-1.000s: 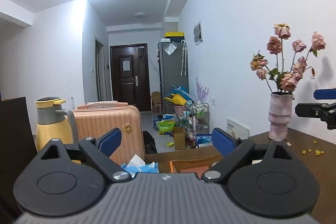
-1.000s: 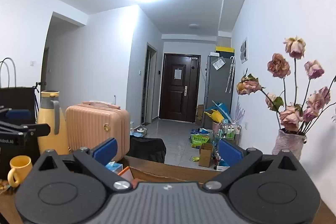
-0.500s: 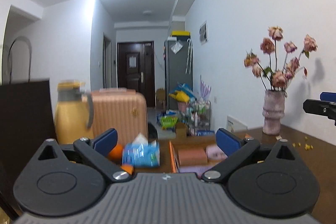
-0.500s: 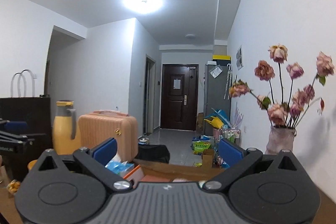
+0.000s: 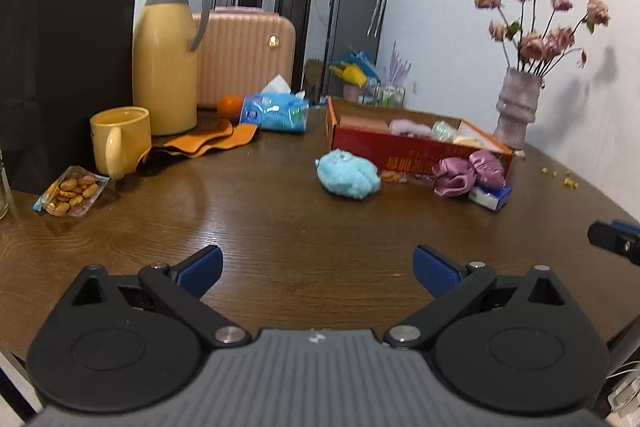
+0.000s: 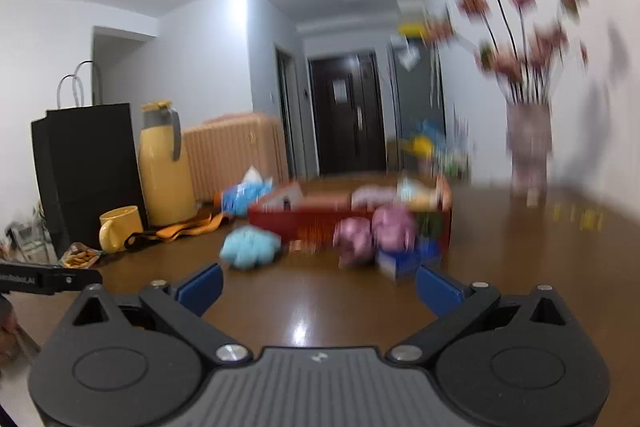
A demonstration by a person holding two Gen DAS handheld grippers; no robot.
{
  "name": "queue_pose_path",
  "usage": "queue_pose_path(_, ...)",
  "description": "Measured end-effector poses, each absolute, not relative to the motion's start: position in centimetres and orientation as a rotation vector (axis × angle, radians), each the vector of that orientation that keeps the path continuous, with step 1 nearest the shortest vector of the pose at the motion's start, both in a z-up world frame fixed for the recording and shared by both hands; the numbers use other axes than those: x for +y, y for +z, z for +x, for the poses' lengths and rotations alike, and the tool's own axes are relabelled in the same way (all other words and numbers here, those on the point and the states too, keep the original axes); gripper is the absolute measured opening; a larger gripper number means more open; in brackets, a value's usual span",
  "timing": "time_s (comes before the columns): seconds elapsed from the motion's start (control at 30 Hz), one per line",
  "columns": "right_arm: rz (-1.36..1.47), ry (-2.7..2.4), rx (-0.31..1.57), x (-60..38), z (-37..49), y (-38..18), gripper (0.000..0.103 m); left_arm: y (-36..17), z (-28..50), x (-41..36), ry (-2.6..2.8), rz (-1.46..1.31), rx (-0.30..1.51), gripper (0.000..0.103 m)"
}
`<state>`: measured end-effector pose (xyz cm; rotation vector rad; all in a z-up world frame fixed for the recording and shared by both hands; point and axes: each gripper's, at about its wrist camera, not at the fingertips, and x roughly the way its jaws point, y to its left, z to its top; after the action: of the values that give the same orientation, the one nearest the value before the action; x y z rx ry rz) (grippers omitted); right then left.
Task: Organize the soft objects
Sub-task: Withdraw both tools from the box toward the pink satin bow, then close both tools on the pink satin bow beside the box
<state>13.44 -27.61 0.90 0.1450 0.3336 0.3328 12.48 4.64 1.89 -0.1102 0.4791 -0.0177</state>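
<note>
Left wrist view: left gripper (image 5: pixel 316 269) low over dark wooden table (image 5: pixel 248 227), jaws spread wide, nothing between them; over the last second they opened a bit further.
Right wrist view: right gripper (image 6: pixel 318 287) also spread wide and empty; frame blurred, detail soft.
Soft things: fluffy light-blue plush toy (image 5: pixel 347 175) lies loose on the table just in front of the red cardboard box (image 5: pixel 404 147); shiny mauve satin bow (image 5: pixel 470 171) beside it, resting against the box front and a small blue-white carton (image 5: pixel 490 195).
Box: open top, already holds a pink fuzzy item and other pieces, so likely the collection spot.
Why so: both jaws wide and aimed at the loose pieces, probably readying a pick; plush sits nearest the left gripper's line.
Clutter: yellow mug (image 5: pixel 120 137), yellow thermos jug (image 5: pixel 164 55), black paper bag (image 5: pixel 64 67), tissue pack (image 5: pixel 276 111) off to the left, apart from the soft items.
Change: a second ago both cameras looked up at ceiling and hallway; now both are tipped down and lower, tabletop and toys in view.
</note>
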Motion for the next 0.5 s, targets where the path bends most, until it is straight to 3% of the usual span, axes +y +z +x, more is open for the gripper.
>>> queue_pose_path(0.3, 0.146, 0.287, 0.382, -29.2, 19.0, 1.0, 0.094, 2.1, 19.6, 1.3, -0.078, -0.107, 0.528, 0.103)
queue_pose_path(0.4, 0.171, 0.27, 0.427, -30.3, 22.7, 1.0, 0.082, 2.3, 23.3, -0.8, -0.134, -0.114, 0.536, 0.103)
queue_pose_path(0.5, 0.204, 0.279, 0.458, -31.4, 26.6, 0.9, 0.069, 2.4, 27.4, -3.4, -0.244, -0.124, 0.53, 0.095)
